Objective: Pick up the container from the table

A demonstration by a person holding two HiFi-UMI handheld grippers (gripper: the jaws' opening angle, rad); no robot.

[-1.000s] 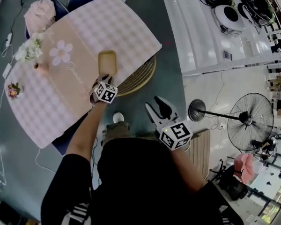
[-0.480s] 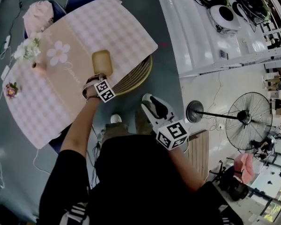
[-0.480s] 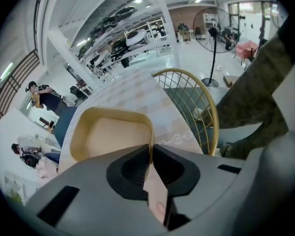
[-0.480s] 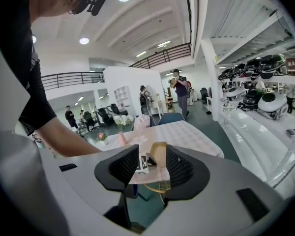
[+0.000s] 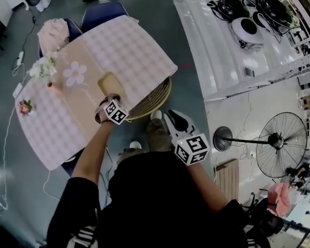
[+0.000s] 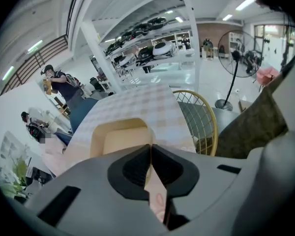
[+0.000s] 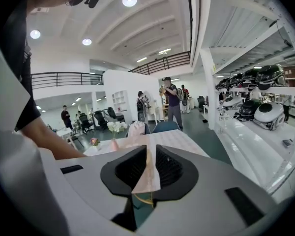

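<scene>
A shallow tan container (image 5: pixel 107 81) lies on the pink checked tablecloth (image 5: pixel 129 45), near the table's front edge. My left gripper (image 5: pixel 110 95) reaches down to its near end. In the left gripper view the container (image 6: pixel 120 134) fills the space just beyond the jaws. The left gripper (image 6: pixel 148 147) is shut on the container's near rim, which shows as a thin wall between the pads. My right gripper (image 5: pixel 174 119) hangs off the table, over the floor by the person's knee. The right gripper (image 7: pixel 147 154) is closing, with a narrow gap and nothing in it.
A round wicker chair (image 5: pixel 156 93) is tucked under the table edge right beside the container. A vase of white flowers (image 5: pixel 45 68) and a small flower pot (image 5: pixel 25 107) stand on the table's left. Blue chairs (image 5: pixel 101 12) are behind it, a standing fan (image 5: pixel 279 144) at right.
The left gripper has closed on the container's near rim and risen a little with it. The right gripper's jaws, wide apart before, have drawn close together.
</scene>
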